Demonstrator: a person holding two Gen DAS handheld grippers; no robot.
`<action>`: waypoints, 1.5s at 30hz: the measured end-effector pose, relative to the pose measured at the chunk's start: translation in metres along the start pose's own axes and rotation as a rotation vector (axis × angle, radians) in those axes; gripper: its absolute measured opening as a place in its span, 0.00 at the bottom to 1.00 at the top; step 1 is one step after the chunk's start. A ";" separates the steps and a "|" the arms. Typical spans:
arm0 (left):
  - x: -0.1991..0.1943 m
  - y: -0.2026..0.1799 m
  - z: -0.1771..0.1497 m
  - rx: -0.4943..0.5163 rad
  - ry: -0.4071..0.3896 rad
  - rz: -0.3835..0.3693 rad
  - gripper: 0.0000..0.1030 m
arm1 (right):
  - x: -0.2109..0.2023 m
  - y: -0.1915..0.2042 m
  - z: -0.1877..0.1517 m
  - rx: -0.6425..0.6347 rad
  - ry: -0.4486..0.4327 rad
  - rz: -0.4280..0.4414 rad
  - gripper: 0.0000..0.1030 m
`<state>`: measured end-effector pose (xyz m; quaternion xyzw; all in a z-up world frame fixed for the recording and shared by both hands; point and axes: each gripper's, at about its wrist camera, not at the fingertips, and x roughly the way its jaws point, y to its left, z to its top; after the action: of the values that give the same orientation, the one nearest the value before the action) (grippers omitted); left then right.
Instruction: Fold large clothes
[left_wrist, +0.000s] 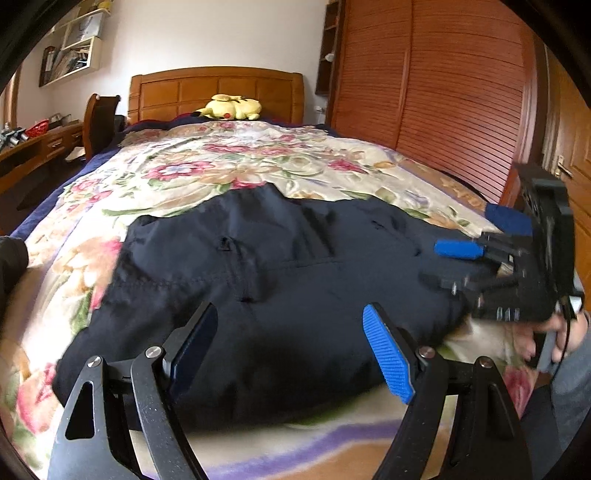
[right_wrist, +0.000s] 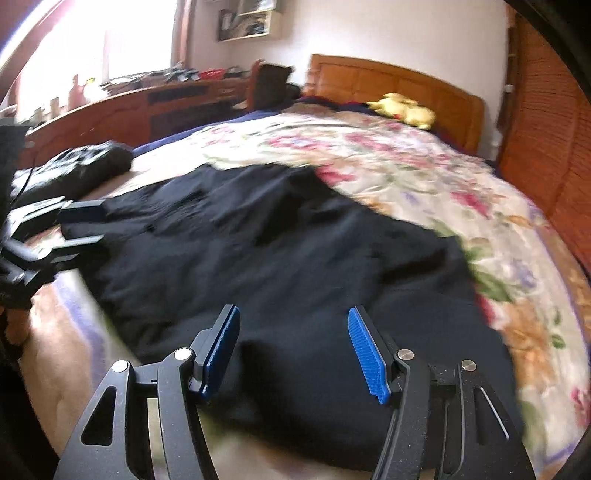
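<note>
The dark garment (left_wrist: 258, 280) on the bed (left_wrist: 229, 162) looks soft, limp, light; grip its near hem. Left gripper (left_wrist: 291, 354) and right gripper (right_wrist: 293, 354) stand apart, empty.

Wooden bed (left_wrist: 216, 92); louvred wardrobe (left_wrist: 436, 92); bright window (right_wrist: 92, 40).

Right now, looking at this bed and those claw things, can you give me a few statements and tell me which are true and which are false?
1. A dark garment lies spread on the floral bedspread. True.
2. The left claw is clamped on the garment. False: its jaws stand open with no cloth pinched between them.
3. A yellow plush toy lies by the wooden headboard. True.
4. The right claw is shut. False: its jaws stand apart over the garment.
5. The toy lies on the garment. False: it is far from it, at the head of the bed.
</note>
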<state>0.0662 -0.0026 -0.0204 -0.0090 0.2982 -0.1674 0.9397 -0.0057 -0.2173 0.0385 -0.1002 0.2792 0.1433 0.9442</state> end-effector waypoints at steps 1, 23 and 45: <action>0.001 -0.003 0.000 0.007 0.002 -0.005 0.79 | -0.005 -0.010 -0.001 0.014 -0.007 -0.027 0.61; 0.035 -0.048 0.000 0.098 0.078 0.014 0.79 | -0.028 -0.092 -0.043 0.234 0.029 -0.177 0.69; 0.050 -0.047 -0.006 0.109 0.148 0.018 0.80 | 0.007 -0.107 -0.049 0.282 0.152 -0.074 0.78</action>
<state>0.0861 -0.0621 -0.0477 0.0569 0.3573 -0.1751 0.9157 0.0106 -0.3293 0.0064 0.0128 0.3633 0.0599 0.9297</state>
